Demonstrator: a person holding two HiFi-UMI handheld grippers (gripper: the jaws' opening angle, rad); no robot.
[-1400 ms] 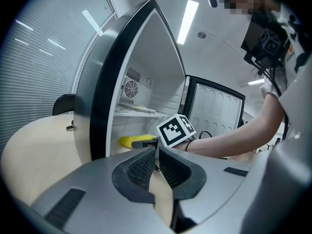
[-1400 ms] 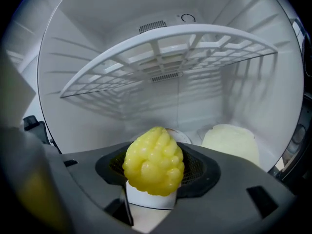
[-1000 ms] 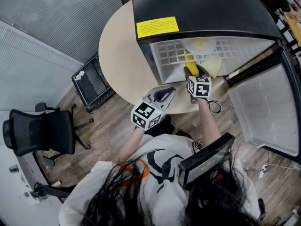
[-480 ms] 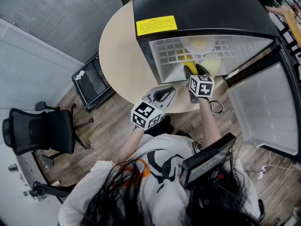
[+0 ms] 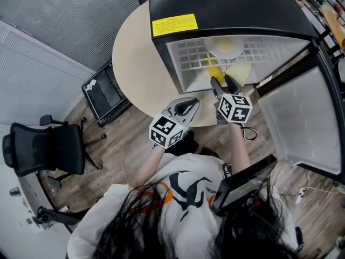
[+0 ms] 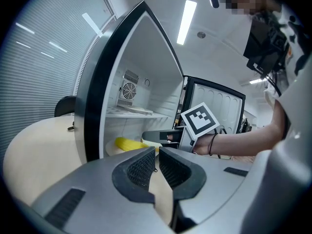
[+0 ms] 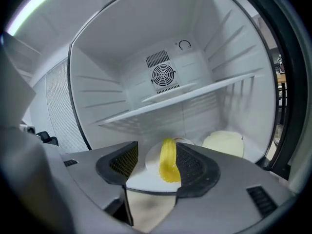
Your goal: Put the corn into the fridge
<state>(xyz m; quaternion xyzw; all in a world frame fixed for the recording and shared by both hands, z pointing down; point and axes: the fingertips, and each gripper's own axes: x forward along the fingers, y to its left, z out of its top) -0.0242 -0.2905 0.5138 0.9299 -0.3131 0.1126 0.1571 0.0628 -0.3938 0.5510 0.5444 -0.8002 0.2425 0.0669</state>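
**Corn on plate inside fridge; both grippers empty**

Scene: a black fridge (image 5: 226,4) is seen standing on a round beige worktop (image 5: 135,58). Its door (image 5: 302,123) is swung wide open on the person's right.

Task object: the corn (image 5: 213,68) is found lying on a white plate (image 7: 146,175) on the fridge floor, below the wire shelf (image 5: 188,58). It is aligned roughly front to back. A pale round item (image 5: 241,72) is noted just beside the plate, toward the door side. A second plate (image 5: 225,48) is seen on the shelf above.

Right gripper (image 5: 222,82): it is held at the mouth of the fridge and pointed inward. In the right gripper view its fingers are set wide apart. The corn (image 7: 168,161) is framed in the gap, close by the right-hand finger (image 7: 192,165), but it is seen resting on the plate beyond the fingertips. Nothing is gripped.

Left gripper (image 5: 190,104): it is held over the near edge of the worktop, outside the fridge, left of the right gripper. In the left gripper view its fingers (image 6: 141,167) are brought almost together. Only a narrow slit is left between them, and nothing is held in it. From this view the corn (image 6: 127,143) is seen through the fridge opening.
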